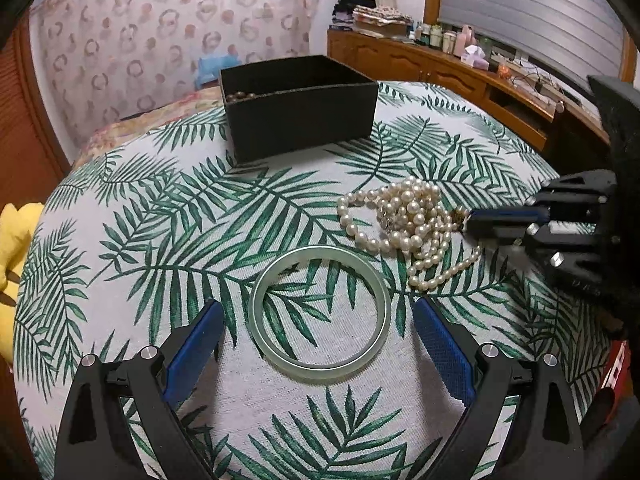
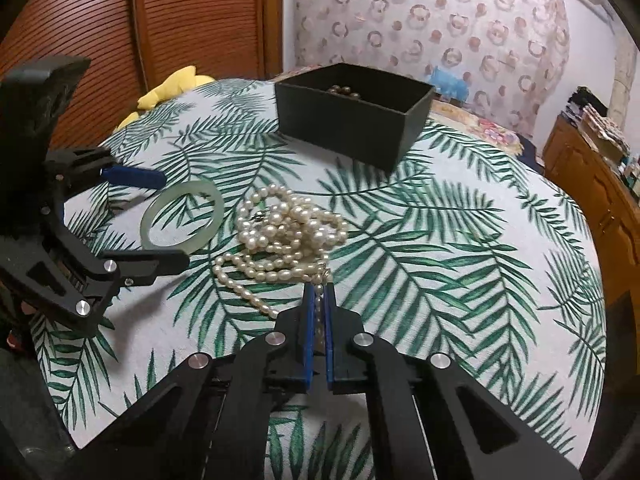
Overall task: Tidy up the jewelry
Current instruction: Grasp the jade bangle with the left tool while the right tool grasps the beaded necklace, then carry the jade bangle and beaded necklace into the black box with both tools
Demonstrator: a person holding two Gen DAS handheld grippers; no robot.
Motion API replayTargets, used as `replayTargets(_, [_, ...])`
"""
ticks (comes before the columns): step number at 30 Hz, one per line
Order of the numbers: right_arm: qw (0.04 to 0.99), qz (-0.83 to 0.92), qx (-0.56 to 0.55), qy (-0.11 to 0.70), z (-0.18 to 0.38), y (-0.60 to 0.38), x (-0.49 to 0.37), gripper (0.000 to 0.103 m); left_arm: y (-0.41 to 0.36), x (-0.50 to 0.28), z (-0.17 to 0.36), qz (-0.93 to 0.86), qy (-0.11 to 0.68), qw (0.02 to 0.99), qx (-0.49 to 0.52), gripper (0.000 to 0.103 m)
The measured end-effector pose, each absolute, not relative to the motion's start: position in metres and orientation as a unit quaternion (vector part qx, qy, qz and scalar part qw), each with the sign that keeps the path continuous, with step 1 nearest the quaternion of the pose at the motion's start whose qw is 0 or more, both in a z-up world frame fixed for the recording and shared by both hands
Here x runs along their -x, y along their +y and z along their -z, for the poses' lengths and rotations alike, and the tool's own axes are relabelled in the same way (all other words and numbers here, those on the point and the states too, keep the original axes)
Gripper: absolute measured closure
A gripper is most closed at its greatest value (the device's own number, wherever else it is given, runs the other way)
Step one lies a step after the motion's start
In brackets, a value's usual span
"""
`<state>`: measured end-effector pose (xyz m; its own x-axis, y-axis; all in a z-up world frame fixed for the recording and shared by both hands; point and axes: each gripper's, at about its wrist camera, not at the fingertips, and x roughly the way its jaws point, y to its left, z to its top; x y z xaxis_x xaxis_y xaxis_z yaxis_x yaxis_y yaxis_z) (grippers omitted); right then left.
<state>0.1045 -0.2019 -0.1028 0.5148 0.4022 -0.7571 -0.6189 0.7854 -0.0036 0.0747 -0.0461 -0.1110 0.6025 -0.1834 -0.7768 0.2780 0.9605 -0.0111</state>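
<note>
The pearl necklace (image 2: 286, 236) lay heaped near the middle of the palm-print tablecloth (image 2: 460, 240), its near strand pinched between the narrow jaws of the right gripper (image 2: 319, 292). The jade bangle (image 1: 319, 313) lay flat beside it, between the wide-spread fingers of the left gripper (image 1: 319, 326). The black box (image 1: 298, 104) stood toward the far edge, straight beyond both, holding dark beads (image 1: 239, 96).
</note>
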Motion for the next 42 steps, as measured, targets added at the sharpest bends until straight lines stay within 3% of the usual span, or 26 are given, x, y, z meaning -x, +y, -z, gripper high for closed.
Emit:
replayTargets(10, [0.888, -0.284, 0.107, 0.345, 0.063, -0.225, -0.1, 0.098, -0.045, -0.074, 0.111, 0.129, 0.425, 0.895, -0.052, 0.012])
replayTargets(14, [0.896, -0.284, 0.103, 0.325, 0.046, -0.227, -0.097, 0.098, -0.045, -0.072, 0.109, 0.128, 0.417, 0.899, -0.051, 0.033])
replayTargets(15, [0.897, -0.285, 0.102, 0.322, 0.043, -0.228, -0.097, 0.098, -0.045, -0.072, 0.108, 0.131, 0.415, 0.899, -0.052, 0.034])
replayTargets(42, [0.924, -0.28, 0.112, 0.233, -0.056, -0.228, -0.097, 0.098, -0.036, -0.043, 0.039, 0.139, 0.329, 0.934, -0.025, 0.034])
